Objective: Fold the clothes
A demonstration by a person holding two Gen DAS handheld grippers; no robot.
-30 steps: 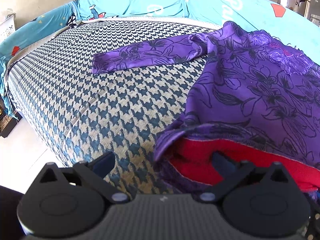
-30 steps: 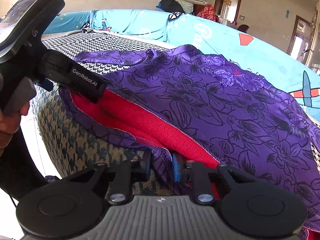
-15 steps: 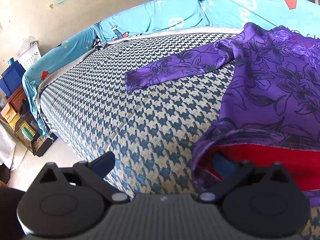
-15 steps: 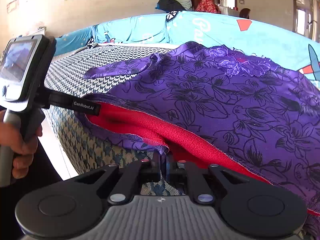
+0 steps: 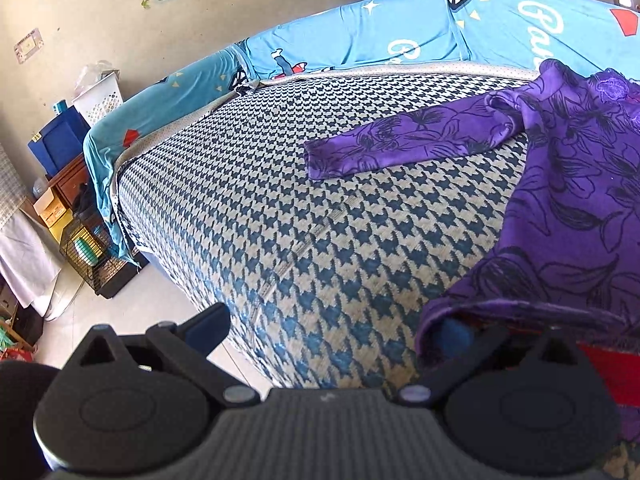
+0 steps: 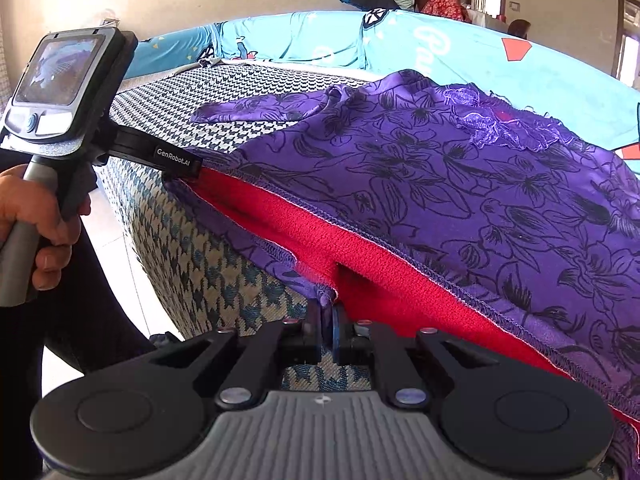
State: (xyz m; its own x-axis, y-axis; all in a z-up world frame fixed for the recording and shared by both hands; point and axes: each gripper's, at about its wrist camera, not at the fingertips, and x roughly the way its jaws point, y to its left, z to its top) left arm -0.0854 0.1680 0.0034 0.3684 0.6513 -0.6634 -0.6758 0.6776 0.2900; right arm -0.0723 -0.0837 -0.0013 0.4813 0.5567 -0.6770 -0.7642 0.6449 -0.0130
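A purple floral garment (image 5: 580, 200) with a red lining (image 6: 360, 248) lies on the houndstooth bed cover (image 5: 280, 200). One sleeve (image 5: 400, 148) is stretched out to the left. My left gripper (image 5: 332, 332) is open wide at the garment's near left corner. Its right finger (image 5: 456, 336) is tucked under the top layer of the hem and its left finger (image 5: 208, 326) is over bare cover. My right gripper (image 6: 326, 314) is shut on the lower layer of the purple hem (image 6: 316, 288) at the bed's edge, where the hem gapes and shows the lining.
A blue cartoon-print sheet (image 5: 400, 40) runs along the bed's far side. A white basket (image 5: 100, 100), a blue bin (image 5: 56, 148) and a wire cage (image 5: 92, 256) stand on the floor at left. A hand (image 6: 36, 232) holds the left gripper's handle beside the bed edge.
The right gripper's jaws have closed fully on the lower hem. The left gripper has tilted upward, and the purple hem now drapes over its right finger.
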